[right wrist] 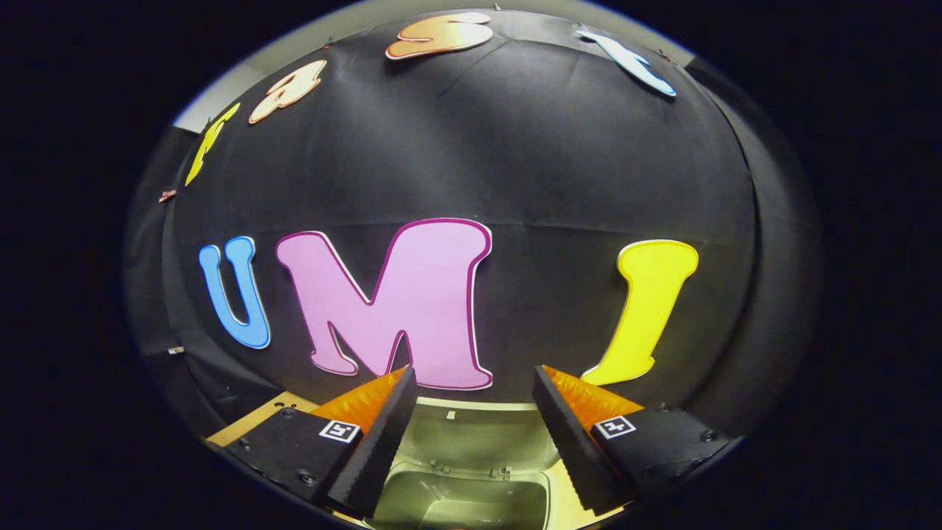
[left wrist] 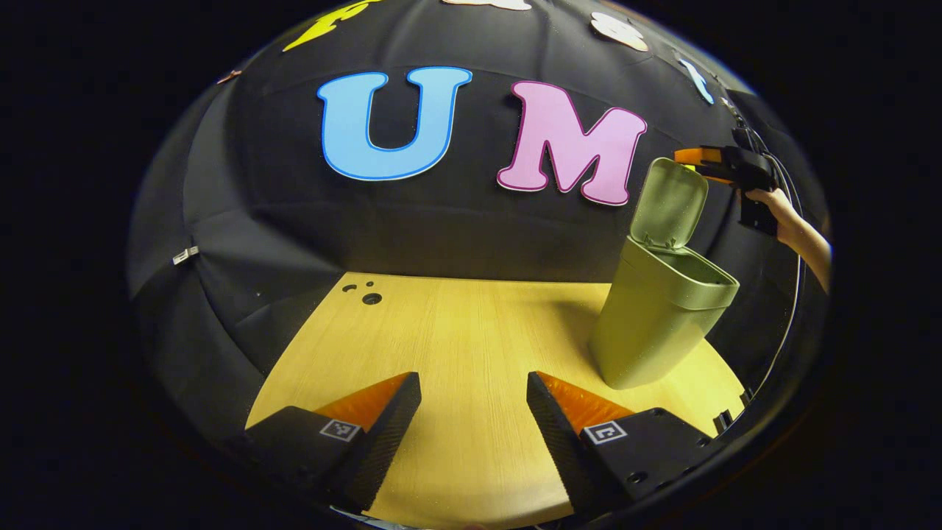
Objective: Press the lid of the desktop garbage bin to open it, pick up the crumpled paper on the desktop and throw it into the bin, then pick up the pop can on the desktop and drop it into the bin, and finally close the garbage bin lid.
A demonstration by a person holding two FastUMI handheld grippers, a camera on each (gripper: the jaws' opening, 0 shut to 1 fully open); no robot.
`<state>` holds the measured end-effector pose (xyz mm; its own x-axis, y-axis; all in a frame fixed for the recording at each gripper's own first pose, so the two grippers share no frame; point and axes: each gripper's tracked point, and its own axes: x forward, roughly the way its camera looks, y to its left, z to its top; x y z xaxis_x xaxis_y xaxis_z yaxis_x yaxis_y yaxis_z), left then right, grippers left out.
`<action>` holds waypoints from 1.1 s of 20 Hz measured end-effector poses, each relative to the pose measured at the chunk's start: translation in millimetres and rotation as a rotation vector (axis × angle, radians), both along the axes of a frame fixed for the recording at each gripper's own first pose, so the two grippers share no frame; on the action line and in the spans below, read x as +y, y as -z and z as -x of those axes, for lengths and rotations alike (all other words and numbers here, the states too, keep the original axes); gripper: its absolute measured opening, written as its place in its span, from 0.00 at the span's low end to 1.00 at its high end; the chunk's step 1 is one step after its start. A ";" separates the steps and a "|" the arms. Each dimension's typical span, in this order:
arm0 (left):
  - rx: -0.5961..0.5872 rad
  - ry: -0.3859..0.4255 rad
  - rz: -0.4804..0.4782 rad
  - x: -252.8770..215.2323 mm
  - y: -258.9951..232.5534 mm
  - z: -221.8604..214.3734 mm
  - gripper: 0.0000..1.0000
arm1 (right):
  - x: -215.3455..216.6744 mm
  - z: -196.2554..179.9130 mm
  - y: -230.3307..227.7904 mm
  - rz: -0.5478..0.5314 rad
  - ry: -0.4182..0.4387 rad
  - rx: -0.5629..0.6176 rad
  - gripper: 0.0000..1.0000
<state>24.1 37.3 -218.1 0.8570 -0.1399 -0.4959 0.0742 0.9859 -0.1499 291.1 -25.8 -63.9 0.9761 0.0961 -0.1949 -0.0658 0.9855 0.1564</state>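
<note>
Jaws spread, right gripper (right wrist: 471, 383) above smooth, boxy plastic bin (left wrist: 659, 309).

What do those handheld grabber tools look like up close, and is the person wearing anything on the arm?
Each gripper, left and right, ends in two wedge-shaped fingers tapering to a point, with ridged, toothed inner faces. Each finger sits on a black block with screws and a small square black-and-white marker. Seen from the left gripper view, the far gripper trails a thin black cable; the forearm holding it is bare, with no sleeve.
</note>
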 end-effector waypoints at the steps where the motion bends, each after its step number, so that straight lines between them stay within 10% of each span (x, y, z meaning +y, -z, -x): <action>1: 0.000 0.006 0.006 -2.8 -0.1 -0.6 0.94 | 0.0 9.0 -0.8 -0.006 -0.006 0.008 0.99; 22: -0.009 0.139 0.004 -51.2 -5.8 18.6 0.94 | 19.9 130.9 86.0 0.016 -0.157 0.313 0.99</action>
<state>5.5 -13.9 -212.3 0.8337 -0.2592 -0.4877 0.2109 0.9655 -0.1526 160.3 -5.8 -149.9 0.8423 0.2350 -0.4851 -0.1682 0.9696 0.1777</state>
